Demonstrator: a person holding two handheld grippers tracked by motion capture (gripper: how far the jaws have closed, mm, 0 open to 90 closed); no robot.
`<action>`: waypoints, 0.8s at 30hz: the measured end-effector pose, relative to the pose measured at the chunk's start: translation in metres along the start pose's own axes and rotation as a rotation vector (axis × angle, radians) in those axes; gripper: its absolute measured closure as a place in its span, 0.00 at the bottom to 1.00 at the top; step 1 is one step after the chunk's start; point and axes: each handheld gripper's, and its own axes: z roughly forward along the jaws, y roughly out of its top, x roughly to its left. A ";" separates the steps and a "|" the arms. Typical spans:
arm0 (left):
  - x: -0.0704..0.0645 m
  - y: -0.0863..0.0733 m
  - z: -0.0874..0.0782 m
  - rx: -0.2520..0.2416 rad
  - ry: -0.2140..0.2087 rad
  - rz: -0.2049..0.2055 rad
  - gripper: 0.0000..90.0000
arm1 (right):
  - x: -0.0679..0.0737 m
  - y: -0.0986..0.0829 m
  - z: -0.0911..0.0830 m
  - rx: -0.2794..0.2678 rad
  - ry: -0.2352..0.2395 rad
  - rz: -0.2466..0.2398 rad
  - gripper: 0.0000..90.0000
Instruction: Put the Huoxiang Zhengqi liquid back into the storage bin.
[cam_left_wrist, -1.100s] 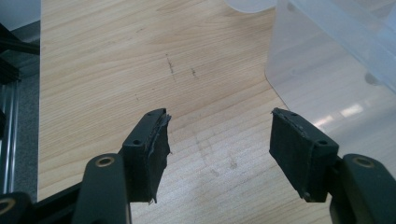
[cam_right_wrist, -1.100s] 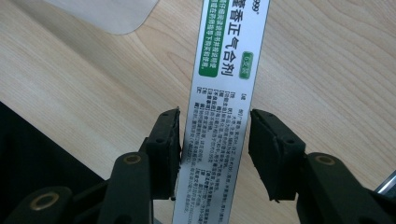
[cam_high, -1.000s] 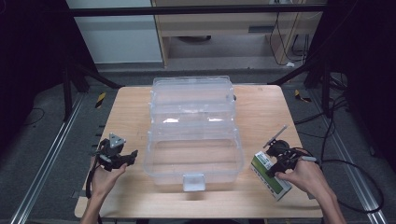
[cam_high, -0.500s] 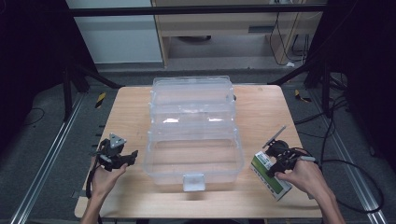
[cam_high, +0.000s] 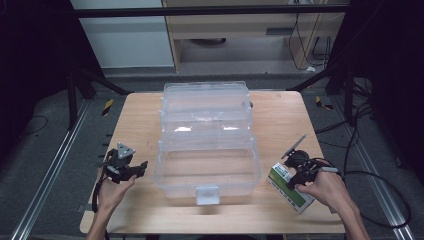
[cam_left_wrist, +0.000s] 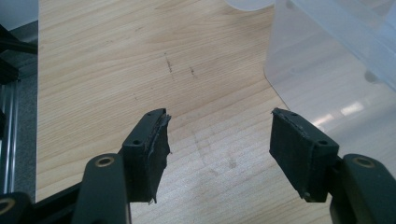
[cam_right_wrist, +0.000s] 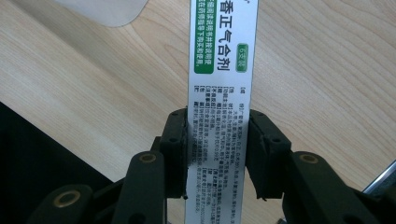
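Both hands low at the near corners, one pair of tongs open, the other clamped.

The left hand (cam_high: 111, 192) comes in from the near edge, forearm angled up from the bottom, gripping the left tongs (cam_high: 141, 167) with their tips pointing right; in the left gripper view their jaws stand wide apart with nothing between them. The right hand (cam_high: 327, 189) reaches in from the near right, wrist bent inward, holding the right tongs (cam_right_wrist: 216, 154) pointed left and down; in the right gripper view both pads (cam_right_wrist: 176, 140) press flat against the sides of a white and green medicine box (cam_right_wrist: 223, 70).
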 end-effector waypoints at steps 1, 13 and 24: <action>0.000 0.000 0.000 0.000 0.000 0.000 0.41 | 0.000 0.000 0.000 0.001 0.000 0.000 0.69; 0.000 0.000 0.001 0.003 0.000 0.003 0.40 | 0.000 0.001 -0.001 0.015 -0.003 -0.003 0.70; 0.000 0.000 0.000 0.002 -0.001 0.001 0.40 | -0.001 0.000 -0.004 0.000 -0.002 -0.006 0.71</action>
